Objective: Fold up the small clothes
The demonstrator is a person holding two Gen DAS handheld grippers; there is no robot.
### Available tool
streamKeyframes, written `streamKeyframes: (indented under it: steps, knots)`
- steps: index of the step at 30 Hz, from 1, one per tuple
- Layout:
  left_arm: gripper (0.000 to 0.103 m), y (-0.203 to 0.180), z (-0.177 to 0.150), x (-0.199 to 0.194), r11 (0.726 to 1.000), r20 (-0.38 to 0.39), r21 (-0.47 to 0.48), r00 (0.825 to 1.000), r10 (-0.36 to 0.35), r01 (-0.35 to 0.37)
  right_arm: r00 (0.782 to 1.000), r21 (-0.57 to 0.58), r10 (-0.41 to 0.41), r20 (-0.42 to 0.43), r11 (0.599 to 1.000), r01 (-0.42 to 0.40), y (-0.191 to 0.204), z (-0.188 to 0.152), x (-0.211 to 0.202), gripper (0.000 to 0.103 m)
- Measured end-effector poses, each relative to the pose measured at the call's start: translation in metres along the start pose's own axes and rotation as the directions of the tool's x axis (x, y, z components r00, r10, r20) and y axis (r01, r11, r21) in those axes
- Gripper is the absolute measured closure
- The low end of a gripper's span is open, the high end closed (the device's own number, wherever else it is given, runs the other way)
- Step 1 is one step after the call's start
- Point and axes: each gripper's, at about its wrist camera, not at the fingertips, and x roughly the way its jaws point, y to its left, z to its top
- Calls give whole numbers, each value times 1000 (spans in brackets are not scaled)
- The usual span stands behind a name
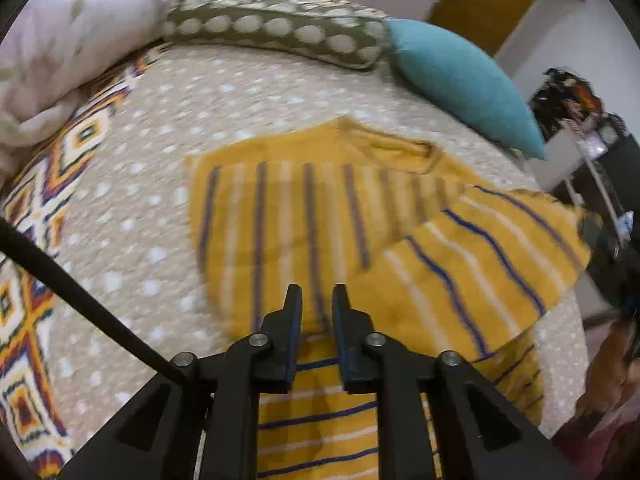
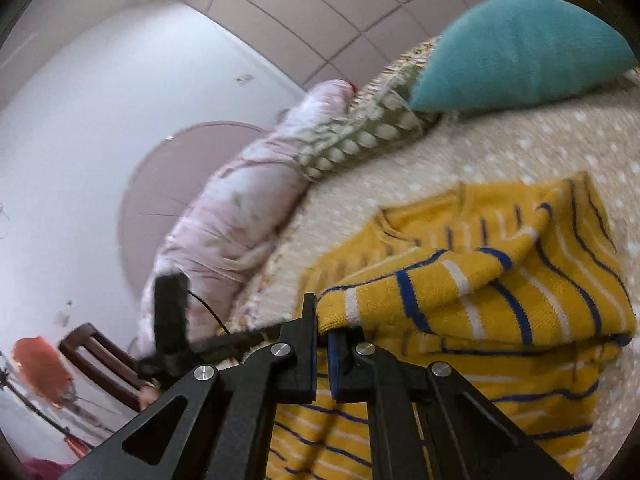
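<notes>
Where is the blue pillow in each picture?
Left wrist view: the blue pillow lies upper right, beyond the yellow striped sweater.
Right wrist view: the blue pillow sits at top right.
Shared landmark: the green dotted pillow beside it.

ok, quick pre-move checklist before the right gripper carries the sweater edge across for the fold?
1. Right gripper shut on an edge of the mustard-yellow knitted sweater with blue and white stripes: ok, fabric is pinched between the pads.
2. Held edge lifted off the rest of the sweater: ok, it drapes up over the body.
3. Left gripper clear of fabric: ok, jaws slightly apart above the sweater, nothing between them.
4. Sweater body flat on the beige dotted bedspread: cannot tell, picture is blurred.
5. Fold path clear: ok, teal cushion and olive spotted pillow lie apart from the sweater.
</notes>
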Motion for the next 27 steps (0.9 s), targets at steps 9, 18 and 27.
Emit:
streamKeyframes:
  steps: [9, 18, 27]
  knots:
    - [43, 28, -10, -7, 1000, 18, -19, 1000, 20, -20, 966, 29, -183, -182, 981, 191, -37, 49, 137, 95]
    - [32, 12, -8, -3, 1000, 54, 24, 998, -20, 18, 964, 17, -209, -163, 977, 214, -47, 44, 144, 38]
    - [31, -20, -10, 38, 1000, 27, 9, 1000, 5, -5, 953, -153, -296, -59, 946, 285, -15, -3, 30, 33]
